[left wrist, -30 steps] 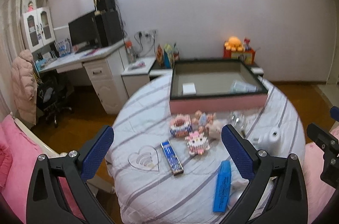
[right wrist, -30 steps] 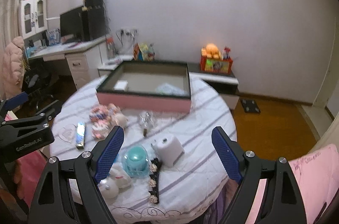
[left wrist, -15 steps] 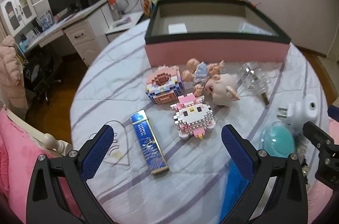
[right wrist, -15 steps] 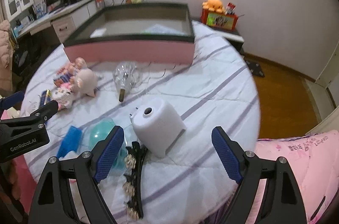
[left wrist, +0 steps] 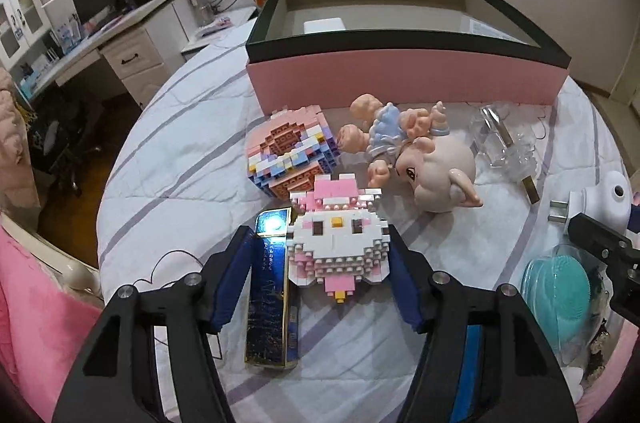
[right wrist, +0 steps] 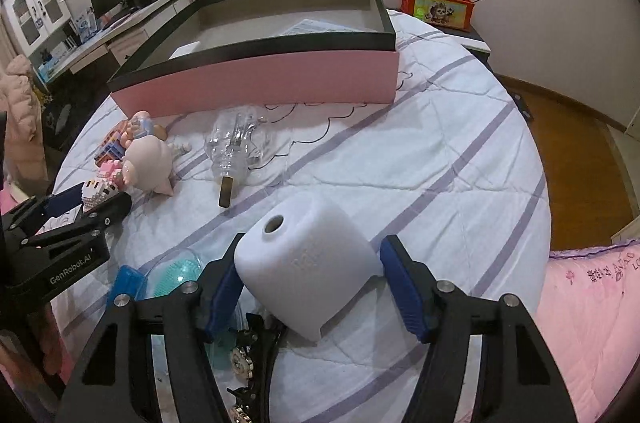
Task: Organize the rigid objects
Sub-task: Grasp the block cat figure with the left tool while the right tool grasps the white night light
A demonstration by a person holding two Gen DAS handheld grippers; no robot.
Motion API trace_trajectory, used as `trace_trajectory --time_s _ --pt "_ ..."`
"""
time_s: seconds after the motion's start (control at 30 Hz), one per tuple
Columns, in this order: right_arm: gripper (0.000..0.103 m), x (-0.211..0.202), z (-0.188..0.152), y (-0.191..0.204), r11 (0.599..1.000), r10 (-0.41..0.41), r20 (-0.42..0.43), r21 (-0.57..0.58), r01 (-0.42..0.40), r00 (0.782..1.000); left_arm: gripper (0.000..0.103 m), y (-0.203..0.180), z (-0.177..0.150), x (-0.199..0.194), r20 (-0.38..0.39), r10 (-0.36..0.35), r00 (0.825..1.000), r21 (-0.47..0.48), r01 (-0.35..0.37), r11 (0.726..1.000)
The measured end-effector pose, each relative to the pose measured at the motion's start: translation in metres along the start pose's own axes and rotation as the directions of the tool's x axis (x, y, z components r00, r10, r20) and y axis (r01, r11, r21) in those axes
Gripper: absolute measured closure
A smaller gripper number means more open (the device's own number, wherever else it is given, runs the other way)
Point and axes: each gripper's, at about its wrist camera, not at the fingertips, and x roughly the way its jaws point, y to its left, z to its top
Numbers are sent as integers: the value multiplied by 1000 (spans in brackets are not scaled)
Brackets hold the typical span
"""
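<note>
Left hand-held gripper (left wrist: 320,283): jaws closing around the brick-built cat figure (left wrist: 338,247); a blue-and-gold slim box (left wrist: 272,287) also lies between the pads, which appear not yet to press.
Right hand-held gripper (right wrist: 310,287): jaws closing around the white plug-in device (right wrist: 310,263), pads just beside its sides.
Handling, cat figure: light, stiff, but small bricks may snap off; grip its flat sides evenly.
Handling, white device: smooth rounded shell, likely slippery; hold low across its widest part.
Beyond: piglet figurine (left wrist: 438,175), clear glass bottle (right wrist: 236,143).
Farthest: open pink box (right wrist: 260,79) on the striped desk (right wrist: 440,151).
</note>
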Motion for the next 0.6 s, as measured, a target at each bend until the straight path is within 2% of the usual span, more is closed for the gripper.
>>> trace_trajectory --time_s 0.27,0.3,0.37,0.47,0.6 --pt "36 -13 2 2 1000 -8 31 5 8 999 43 2 -1 -11 0 -15 1000 -8 15 1000" --pt "36 -17 2 2 1000 -11 40 5 11 999 58 1 -1 -15 8 -18 1000 -5 18 1000" --pt "36 -24 3 2 1000 -11 60 9 10 998 58 0 -1 -26 38 17 999 3 -17 1000" --pt "36 -39 5 1 1000 -9 99 14 8 995 58 6 0 -36 47 -10 999 -15 11 1000" --pt "36 -62 6 4 1000 -13 156 12 11 988 58 13 -1 -52 81 12 997 -26 -10 1000"
